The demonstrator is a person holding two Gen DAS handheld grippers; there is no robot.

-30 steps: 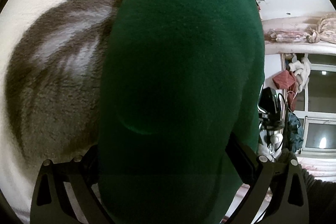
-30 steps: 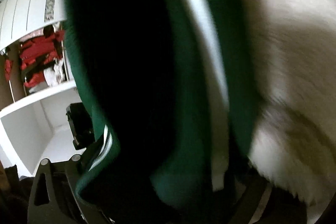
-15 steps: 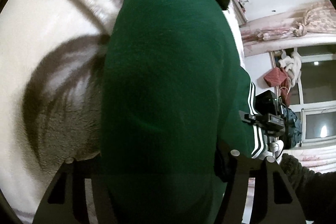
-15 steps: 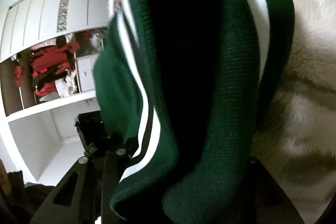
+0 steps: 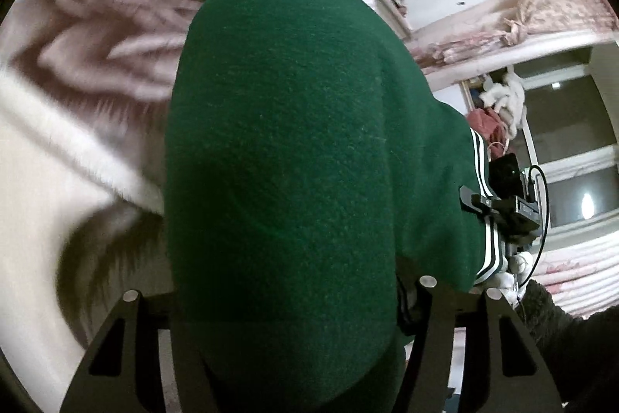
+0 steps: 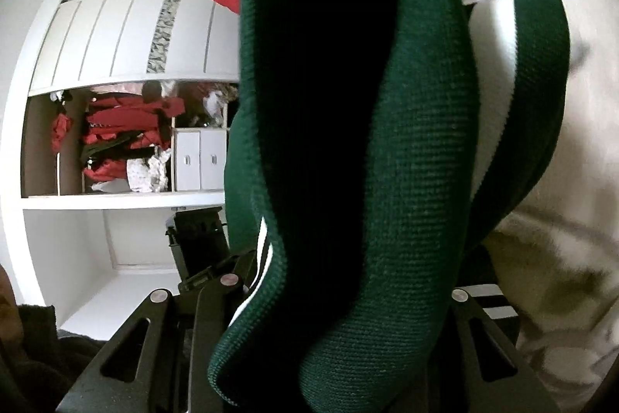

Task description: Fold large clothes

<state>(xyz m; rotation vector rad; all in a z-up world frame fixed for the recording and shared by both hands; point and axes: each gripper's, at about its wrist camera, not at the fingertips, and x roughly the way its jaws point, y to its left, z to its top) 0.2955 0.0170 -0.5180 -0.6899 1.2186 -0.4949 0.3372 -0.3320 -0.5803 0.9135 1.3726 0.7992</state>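
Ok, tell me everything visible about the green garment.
The green garment is dark green, fleecy on the face the left view shows and finely ribbed in the right view, with white stripes along one edge. It hangs bunched between both grippers, filling each view: the left gripper is closing on a thick fold, the right gripper is shut on its folded edge. Behind it lies a cream and brown plush blanket.
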